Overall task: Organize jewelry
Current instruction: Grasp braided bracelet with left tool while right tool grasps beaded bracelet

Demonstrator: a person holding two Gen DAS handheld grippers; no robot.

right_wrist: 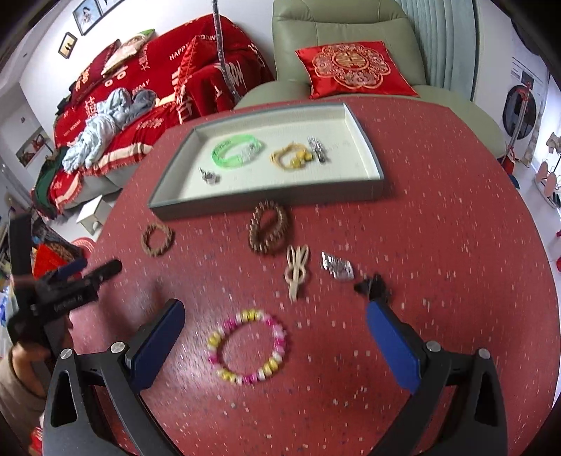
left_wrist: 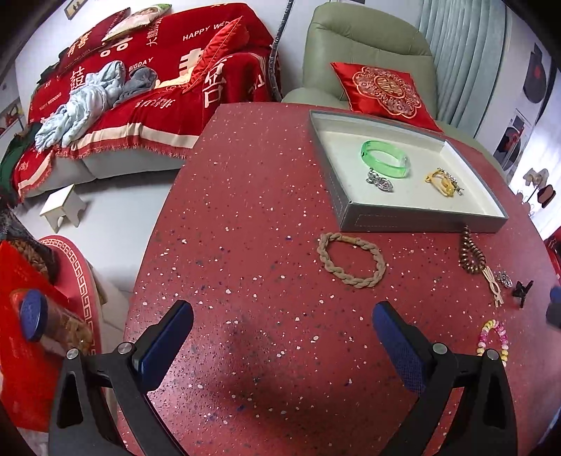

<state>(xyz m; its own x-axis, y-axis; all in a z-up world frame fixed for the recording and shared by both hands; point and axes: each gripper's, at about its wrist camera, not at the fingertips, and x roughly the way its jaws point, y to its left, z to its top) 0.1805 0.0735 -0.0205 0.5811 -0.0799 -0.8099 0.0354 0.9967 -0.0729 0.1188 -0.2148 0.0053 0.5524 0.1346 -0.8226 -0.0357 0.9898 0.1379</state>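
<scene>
A grey tray (left_wrist: 413,221) (right_wrist: 266,203) on the red table holds a green bangle (left_wrist: 385,158) (right_wrist: 237,153), a yellow bracelet (left_wrist: 442,182) (right_wrist: 292,158) and silver pieces (left_wrist: 379,183) (right_wrist: 209,177). On the table lie a braided tan bracelet (left_wrist: 350,259) (right_wrist: 157,239), a brown bead bracelet (left_wrist: 473,257) (right_wrist: 268,228), a cream hair clip (right_wrist: 297,272), a silver clip (right_wrist: 337,267), a black claw clip (right_wrist: 372,285) and a pink-yellow bead bracelet (right_wrist: 248,345) (left_wrist: 494,338). My left gripper (left_wrist: 282,326) is open and empty, short of the braided bracelet. My right gripper (right_wrist: 275,326) is open, with the pink-yellow bracelet between its fingers.
A green armchair (right_wrist: 336,31) with a red cushion (right_wrist: 354,68) stands behind the table. A sofa with a red throw (left_wrist: 147,87) is at the far left. A small white stool (left_wrist: 63,208) stands on the floor. The left gripper shows in the right wrist view (right_wrist: 70,280).
</scene>
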